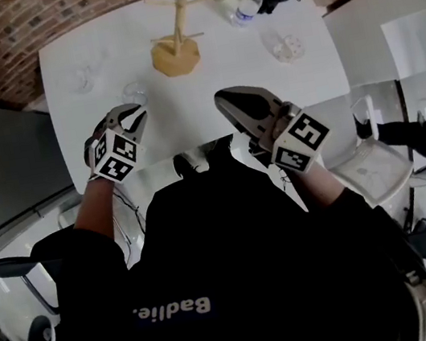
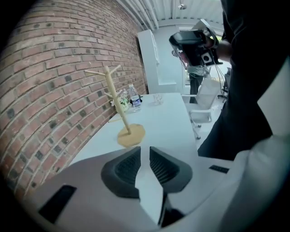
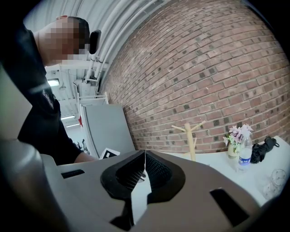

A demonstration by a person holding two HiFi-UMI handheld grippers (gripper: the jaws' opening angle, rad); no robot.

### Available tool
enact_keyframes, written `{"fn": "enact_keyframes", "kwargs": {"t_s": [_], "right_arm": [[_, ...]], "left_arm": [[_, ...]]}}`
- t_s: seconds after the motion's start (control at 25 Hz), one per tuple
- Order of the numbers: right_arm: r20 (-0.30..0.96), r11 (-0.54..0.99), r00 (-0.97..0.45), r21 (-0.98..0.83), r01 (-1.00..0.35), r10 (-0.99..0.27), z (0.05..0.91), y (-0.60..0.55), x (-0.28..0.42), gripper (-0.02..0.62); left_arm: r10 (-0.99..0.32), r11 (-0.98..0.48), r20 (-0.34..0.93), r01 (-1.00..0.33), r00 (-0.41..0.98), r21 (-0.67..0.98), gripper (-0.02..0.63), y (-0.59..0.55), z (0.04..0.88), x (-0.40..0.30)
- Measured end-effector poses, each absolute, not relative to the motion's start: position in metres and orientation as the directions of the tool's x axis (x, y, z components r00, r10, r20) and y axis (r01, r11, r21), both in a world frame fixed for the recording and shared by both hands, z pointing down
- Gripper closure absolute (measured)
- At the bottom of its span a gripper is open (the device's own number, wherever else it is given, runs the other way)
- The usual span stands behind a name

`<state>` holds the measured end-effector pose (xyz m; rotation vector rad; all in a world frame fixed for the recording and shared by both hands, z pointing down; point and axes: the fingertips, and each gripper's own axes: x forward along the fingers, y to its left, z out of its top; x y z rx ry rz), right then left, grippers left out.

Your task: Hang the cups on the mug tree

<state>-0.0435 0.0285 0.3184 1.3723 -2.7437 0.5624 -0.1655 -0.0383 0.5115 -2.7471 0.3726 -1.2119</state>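
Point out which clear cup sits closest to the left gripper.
The clear cup just beyond the left gripper, to the left of the mug tree. The far-left cup and the right-hand cup stand farther off.

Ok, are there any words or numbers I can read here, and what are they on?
"Badlie." is white print on the person's black top, as it reads in the head view.
Water bottle label: too small and blurred to read.
Marker cubes: only black-and-white square patterns, no words or numbers.
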Motion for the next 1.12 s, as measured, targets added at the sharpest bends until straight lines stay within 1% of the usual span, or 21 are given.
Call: {"fn": "enact_keyframes", "kwargs": {"t_s": [0.2,0.32,0.6,0.72,0.96,1.04,1.12], "right_arm": [[0.199,0.548,-0.614,-0.302,-0.78,-0.764,0.325,0.031,-0.04,0.565],[0.206,0.539,-0.607,-0.304,-0.786,-0.768,0.326,0.032,-0.036,0.565],[0.218,0.515,-0.584,-0.304,-0.802,-0.782,0.326,0.036,-0.023,0.565],[0.224,0.511,-0.582,-0.303,-0.804,-0.782,0.327,0.038,-0.018,0.565],[0.218,0.505,-0.577,-0.308,-0.806,-0.787,0.325,0.04,-0.008,0.565],[0.206,0.501,-0.574,-0.318,-0.805,-0.792,0.321,0.042,-0.004,0.565],[0.22,0.495,-0.567,-0.308,-0.812,-0.793,0.323,0.043,0.0,0.565]], "left_arm": [[-0.266,-0.951,0.793,-0.017,0.548,-0.308,0.541,-0.045,0.54,-0.166],[-0.253,-0.94,0.837,0.081,0.485,-0.331,0.535,-0.048,0.558,-0.166],[-0.241,-0.917,0.903,0.221,0.356,-0.332,0.514,-0.055,0.592,-0.171],[-0.239,-0.913,0.921,0.252,0.306,-0.321,0.503,-0.057,0.601,-0.17],[-0.247,-0.882,0.949,0.359,0.196,-0.304,0.505,-0.059,0.619,-0.175],[-0.249,-0.87,0.952,0.391,0.178,-0.3,0.509,-0.057,0.624,-0.173],[-0.256,-0.857,0.952,0.416,0.168,-0.304,0.517,-0.057,0.627,-0.174]]}}
